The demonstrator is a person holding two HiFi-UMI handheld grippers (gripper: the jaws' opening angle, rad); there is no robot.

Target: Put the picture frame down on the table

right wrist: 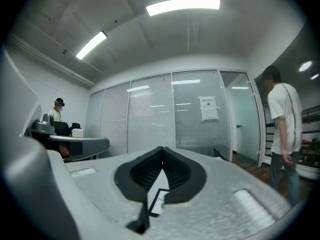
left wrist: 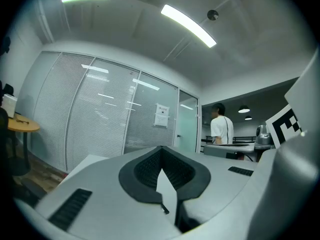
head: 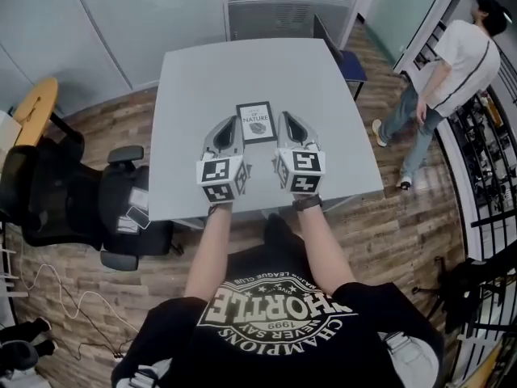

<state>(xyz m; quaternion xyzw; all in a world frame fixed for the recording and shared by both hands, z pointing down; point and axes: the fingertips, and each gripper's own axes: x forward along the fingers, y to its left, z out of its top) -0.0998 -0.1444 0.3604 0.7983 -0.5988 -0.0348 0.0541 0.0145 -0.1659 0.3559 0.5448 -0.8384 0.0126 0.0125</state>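
Note:
The picture frame (head: pixel 256 122), black-edged with a white print, lies flat on the grey table (head: pixel 242 67), near its middle. My left gripper (head: pixel 232 124) rests just left of the frame and my right gripper (head: pixel 286 120) just right of it, both with fingertips beside its lower edge. Each has its jaws closed tip to tip with nothing between them. In the left gripper view the left gripper (left wrist: pixel 161 151) shows only bare tabletop through the gap behind its tips. In the right gripper view a corner of the picture frame (right wrist: pixel 160 202) shows below the right gripper (right wrist: pixel 162 152).
A black office chair (head: pixel 56 196) stands at the table's left and a blue chair (head: pixel 346 61) at its far right corner. A person (head: pixel 448 75) in a white shirt walks on the wooden floor at the right. A round wooden table (head: pixel 36 107) is at far left.

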